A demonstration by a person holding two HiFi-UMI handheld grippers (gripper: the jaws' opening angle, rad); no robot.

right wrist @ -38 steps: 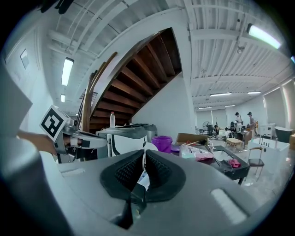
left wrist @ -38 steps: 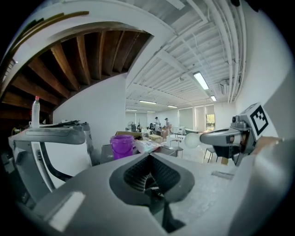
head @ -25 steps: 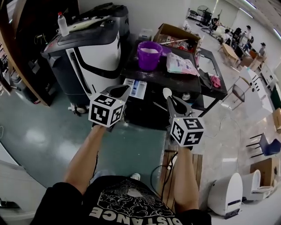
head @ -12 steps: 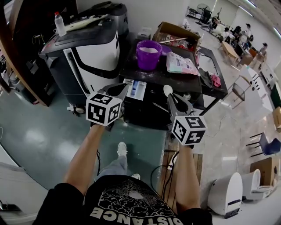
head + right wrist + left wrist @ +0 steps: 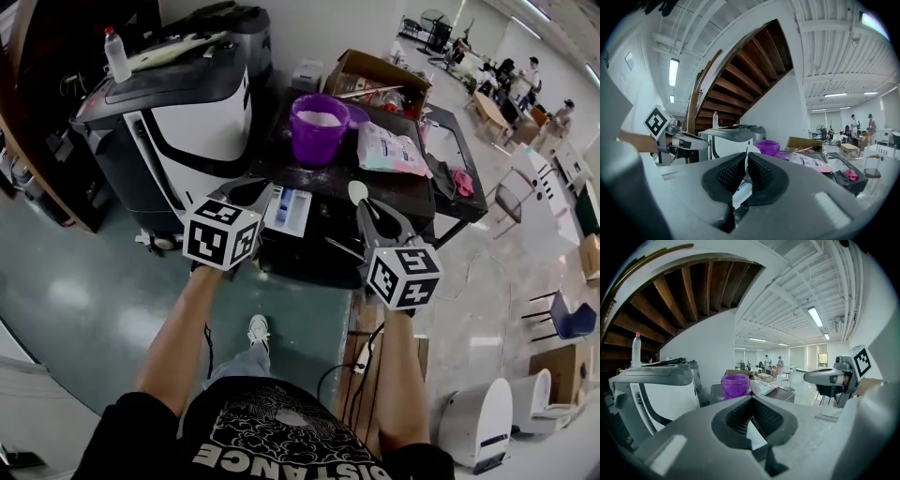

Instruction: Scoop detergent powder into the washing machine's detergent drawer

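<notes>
Black tee (image 5: 141, 433) w/ white print.

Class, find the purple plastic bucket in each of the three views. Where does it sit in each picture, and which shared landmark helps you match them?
Head view: the purple plastic bucket is upper centre.
Left gripper view: just left of centre, at mid-height.
Right gripper view: just right of centre, below mid-height.
Shared landmark: the white and black machine stands to the bucket's left in all three.
</notes>
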